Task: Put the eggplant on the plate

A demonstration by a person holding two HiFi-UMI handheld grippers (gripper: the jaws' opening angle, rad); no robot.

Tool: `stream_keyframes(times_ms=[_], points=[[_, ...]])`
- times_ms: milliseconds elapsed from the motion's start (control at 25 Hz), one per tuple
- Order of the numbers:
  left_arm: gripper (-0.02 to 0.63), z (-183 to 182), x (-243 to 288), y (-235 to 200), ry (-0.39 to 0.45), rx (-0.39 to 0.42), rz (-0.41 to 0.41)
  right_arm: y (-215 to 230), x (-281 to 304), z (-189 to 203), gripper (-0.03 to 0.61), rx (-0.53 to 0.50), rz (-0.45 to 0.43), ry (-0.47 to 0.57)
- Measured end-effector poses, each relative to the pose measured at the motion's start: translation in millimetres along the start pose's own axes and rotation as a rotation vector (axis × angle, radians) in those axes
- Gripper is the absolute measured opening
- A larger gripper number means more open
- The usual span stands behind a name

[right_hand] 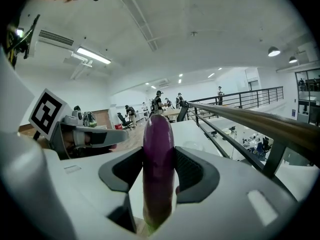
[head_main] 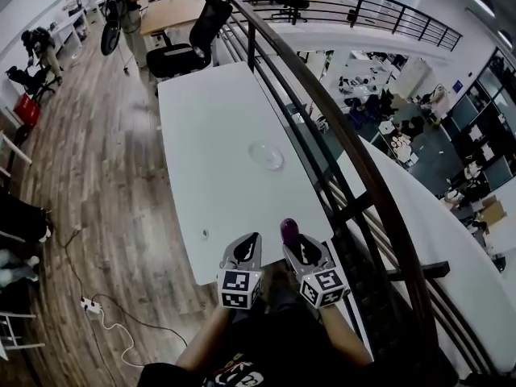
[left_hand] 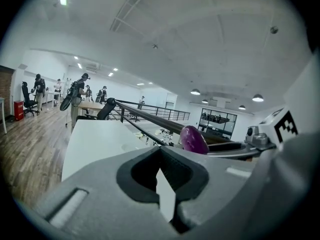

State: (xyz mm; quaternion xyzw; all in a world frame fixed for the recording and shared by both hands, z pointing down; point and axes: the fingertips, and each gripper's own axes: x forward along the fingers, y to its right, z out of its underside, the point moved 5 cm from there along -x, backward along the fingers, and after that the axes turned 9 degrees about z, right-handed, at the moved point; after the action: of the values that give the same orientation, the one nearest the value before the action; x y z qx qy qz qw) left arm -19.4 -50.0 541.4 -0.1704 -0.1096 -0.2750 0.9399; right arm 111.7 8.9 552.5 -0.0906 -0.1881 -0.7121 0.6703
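The eggplant is clamped in the right gripper. The jaws press on its two sides, and the black pads hug its glossy purple skin about midway along it. It stands roughly upright between them. Its rounded end rises above the jaw tips, and its lower end reaches down toward the gripper body. From the head view its purple tip shows just past the white jaws, over the near edge of the white bench, close to the corner on the railing side.

The left gripper is held just beside the right one, at about the same height and pointing the same way. Its jaws are drawn together so that the tips meet. Nothing is between them, and only a thin wedge of bench shows through the gap behind the tips.

The plate is clear and round. It lies farther along the bench toward the railing, well apart from the eggplant, with nothing on it. A small object I cannot identify sits near the bench's near left edge.

A black office chair stands at the far end of the bench. A power strip with its cable lies on the wooden floor to the left. Several people stand in the background.
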Motion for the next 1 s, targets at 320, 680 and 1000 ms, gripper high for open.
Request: stream_keyframes(times_ms=[320,680,1000], points=[[0.005,-16.0,72.1,-46.1,0.011,0.003,-0.03,41.0,92.7,-19.9,0.199,-0.067,-0.054,-0.017],[0.005,-17.6,168.4,-92.4,-0.029,-0.038,-0.124,98.2,201.4,-24.1,0.199,-0.154,-0.153,-0.107],[0.005,-7.4,209.7,-141.7,-0.091,-0.052,-0.202,134.5,349.4,-3.7,0.199,-0.258,-0.164,-0.26]])
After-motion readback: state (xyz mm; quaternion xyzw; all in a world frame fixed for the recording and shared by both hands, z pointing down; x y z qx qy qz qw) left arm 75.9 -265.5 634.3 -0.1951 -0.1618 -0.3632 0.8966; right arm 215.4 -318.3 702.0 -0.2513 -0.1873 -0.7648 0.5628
